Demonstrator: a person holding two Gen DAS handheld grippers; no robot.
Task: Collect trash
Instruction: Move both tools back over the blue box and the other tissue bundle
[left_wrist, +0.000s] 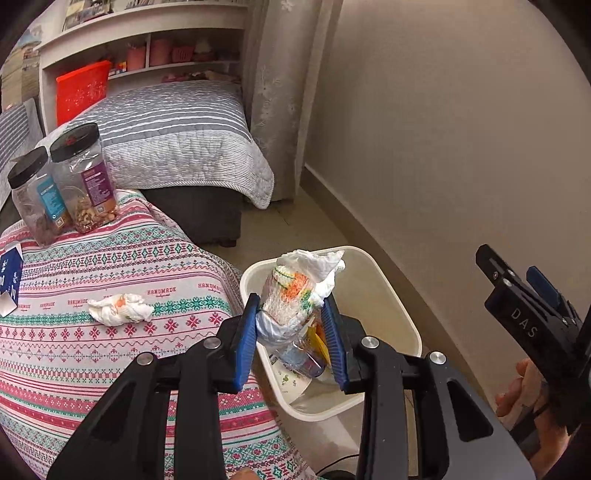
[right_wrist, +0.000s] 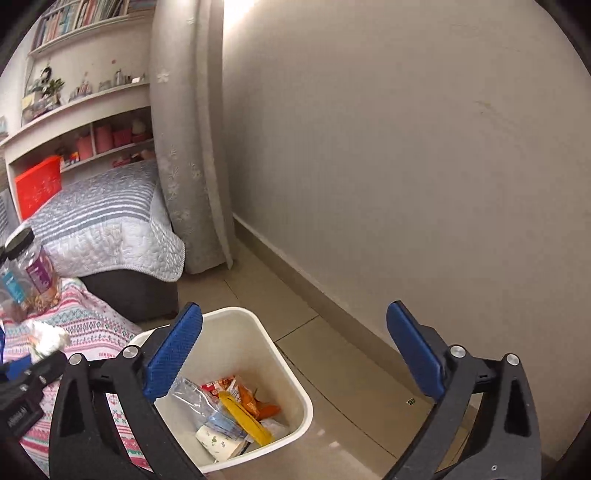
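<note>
My left gripper (left_wrist: 291, 325) is shut on a crumpled white tissue with orange and green print (left_wrist: 299, 288) and holds it over the near rim of a white trash bin (left_wrist: 388, 295). The bin (right_wrist: 236, 332) stands on the floor beside the table and holds wrappers, plastic and paper (right_wrist: 236, 410). A second crumpled tissue (left_wrist: 120, 309) lies on the patterned tablecloth (left_wrist: 92, 266). My right gripper (right_wrist: 295, 354) is open and empty, above the bin's right side; it also shows at the right edge of the left wrist view (left_wrist: 524, 295). The held tissue shows blurred in the right wrist view (right_wrist: 48, 339).
Two black-lidded plastic jars (left_wrist: 59, 188) with nuts stand at the table's far left. A blue and white carton (left_wrist: 9, 277) lies at the left edge. Behind are a bed with a grey striped quilt (left_wrist: 177, 136), shelves, a curtain (left_wrist: 280, 92) and a beige wall (right_wrist: 406, 166).
</note>
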